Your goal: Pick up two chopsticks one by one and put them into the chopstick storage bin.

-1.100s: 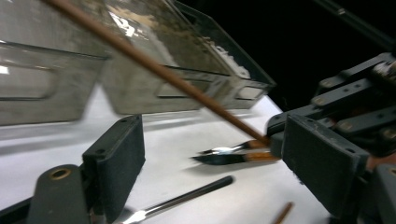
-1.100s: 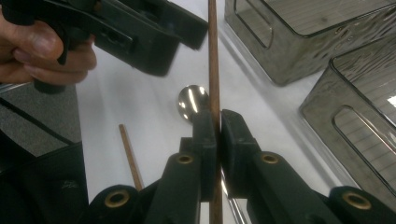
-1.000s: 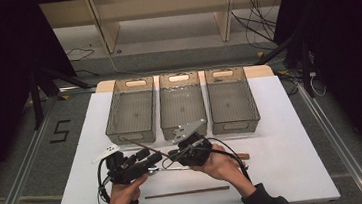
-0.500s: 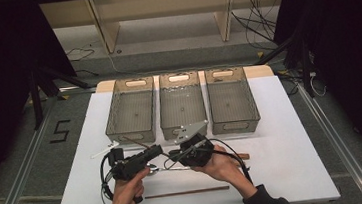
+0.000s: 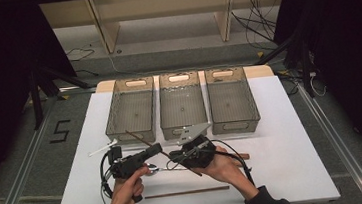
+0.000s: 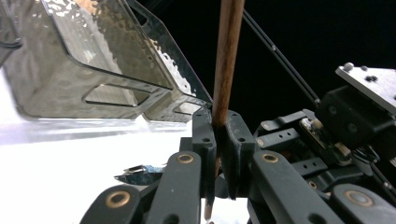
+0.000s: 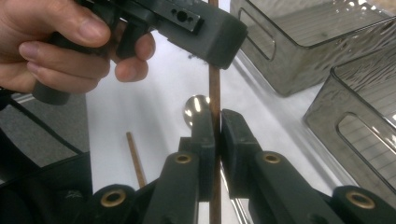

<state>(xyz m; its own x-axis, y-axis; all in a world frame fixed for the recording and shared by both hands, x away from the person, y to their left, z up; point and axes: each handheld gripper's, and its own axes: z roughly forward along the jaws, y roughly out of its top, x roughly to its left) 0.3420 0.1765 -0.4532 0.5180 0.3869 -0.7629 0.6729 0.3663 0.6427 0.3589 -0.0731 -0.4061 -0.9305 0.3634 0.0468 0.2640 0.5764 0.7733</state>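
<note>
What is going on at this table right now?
A person holds a gripper in each hand over the white table. Both grippers clamp the same brown chopstick: the right gripper is shut on it, and the left gripper has just closed its jaws on it too. A second chopstick and a metal spoon lie on the table, in front of three empty grey bins.

Both our grippers are clamped, side by side at the near edge

Our left gripper (image 5: 156, 148), with jaws that have just been closing, now pinches tight, its black jaws pointing right and a little away; our left hand (image 5: 128, 180) wraps its handle from below. Our right gripper (image 5: 177, 157) points left toward it, jaws pressed together, our right hand (image 5: 220, 163) cupping its body, forearm angling in from the bottom.
</note>
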